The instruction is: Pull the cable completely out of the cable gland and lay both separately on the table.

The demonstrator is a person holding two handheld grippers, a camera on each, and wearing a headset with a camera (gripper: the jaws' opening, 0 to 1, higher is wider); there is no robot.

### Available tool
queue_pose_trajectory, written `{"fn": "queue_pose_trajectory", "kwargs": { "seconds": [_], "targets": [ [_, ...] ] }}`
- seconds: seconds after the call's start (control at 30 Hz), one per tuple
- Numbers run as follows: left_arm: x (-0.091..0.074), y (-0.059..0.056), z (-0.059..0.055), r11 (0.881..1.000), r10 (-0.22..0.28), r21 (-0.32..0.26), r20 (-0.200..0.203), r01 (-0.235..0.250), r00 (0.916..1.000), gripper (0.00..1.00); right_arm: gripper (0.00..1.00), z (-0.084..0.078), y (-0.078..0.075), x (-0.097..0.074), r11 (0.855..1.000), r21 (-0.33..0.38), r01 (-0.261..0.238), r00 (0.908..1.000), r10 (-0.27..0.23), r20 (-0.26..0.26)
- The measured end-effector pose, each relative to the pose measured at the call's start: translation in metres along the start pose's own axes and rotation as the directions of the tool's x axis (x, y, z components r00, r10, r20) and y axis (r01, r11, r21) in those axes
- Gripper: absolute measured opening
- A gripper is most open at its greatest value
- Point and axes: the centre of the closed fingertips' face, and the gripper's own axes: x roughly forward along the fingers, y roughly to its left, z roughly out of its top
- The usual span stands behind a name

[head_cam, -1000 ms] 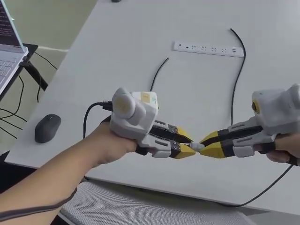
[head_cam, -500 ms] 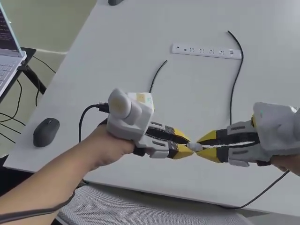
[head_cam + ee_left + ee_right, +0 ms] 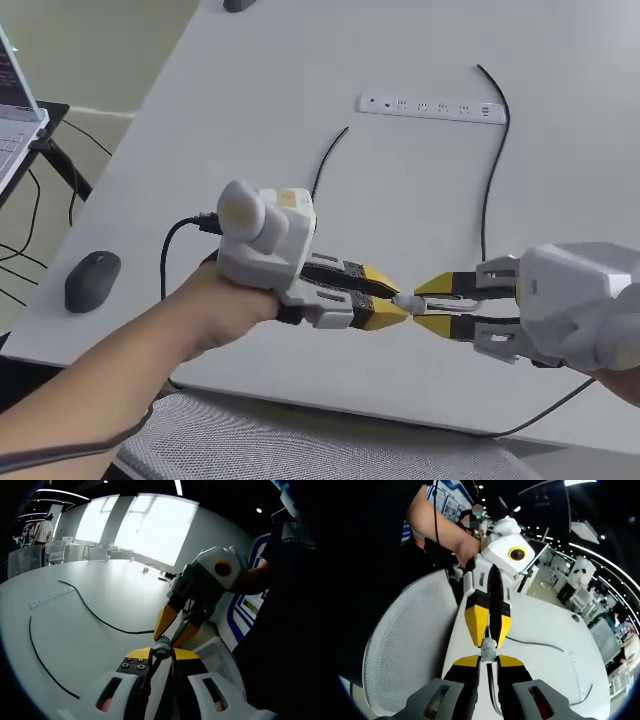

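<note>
A small grey cable gland hangs in the air over the table's near edge, between two grippers that meet tip to tip. My left gripper comes in from the left and is shut on the gland. My right gripper comes from the right, its yellow jaws converging just behind the gland. The thin black cable runs back from the gland between the right jaws, which are shut on it. In the left gripper view the right gripper reaches in from above.
On the white table lie a white power strip, a short black cable and a long black cable. A mouse sits at the left edge, a laptop beyond it. A mesh chair stands below.
The right gripper has rolled about its own axis, so both its jaws now show in the head view. The two grippers stay tip to tip on the gland; the camera has shifted.
</note>
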Motion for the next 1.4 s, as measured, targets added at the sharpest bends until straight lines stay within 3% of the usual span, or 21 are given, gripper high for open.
{"fn": "queue_pose_trajectory", "kwargs": {
  "seconds": [0.53,0.67,0.87,0.93,1.07,1.27,1.4],
  "targets": [
    [0.002,0.0,0.0,1.0,0.011,0.013,-0.011,-0.011,0.9999,0.15,0.09,-0.003,-0.001,-0.001,0.997,0.072,0.011,0.9998,-0.012,0.013],
    [0.003,0.0,0.0,1.0,0.013,0.021,-0.012,-0.012,0.9998,0.15,0.12,-0.001,-0.003,-0.004,0.992,0.126,0.018,0.9992,-0.022,0.035],
    [0.002,0.002,0.0,0.999,0.028,0.036,-0.01,-0.028,0.9995,0.15,0.19,-0.009,-0.012,-0.014,0.962,0.259,0.084,0.9947,-0.096,0.037],
    [0.0,0.002,0.001,0.998,0.032,0.051,-0.002,-0.032,0.9995,0.15,0.27,-0.018,-0.015,-0.017,0.942,0.309,0.13,0.9906,-0.137,0.001],
    [-0.003,0.003,0.008,0.996,0.042,0.075,0.028,-0.044,0.9987,0.15,0.24,-0.022,-0.014,-0.018,0.939,0.303,0.164,0.9859,-0.167,-0.016],
    [-0.004,0.003,0.013,0.994,0.057,0.096,0.038,-0.06,0.9977,0.15,0.18,-0.021,-0.021,-0.019,0.928,0.269,0.259,0.9659,-0.253,-0.056],
    [-0.004,0.003,0.016,0.993,0.066,0.099,0.041,-0.07,0.997,0.15,0.12,-0.02,-0.023,-0.017,0.928,0.234,0.289,0.9574,-0.279,-0.075]
  ]
}}
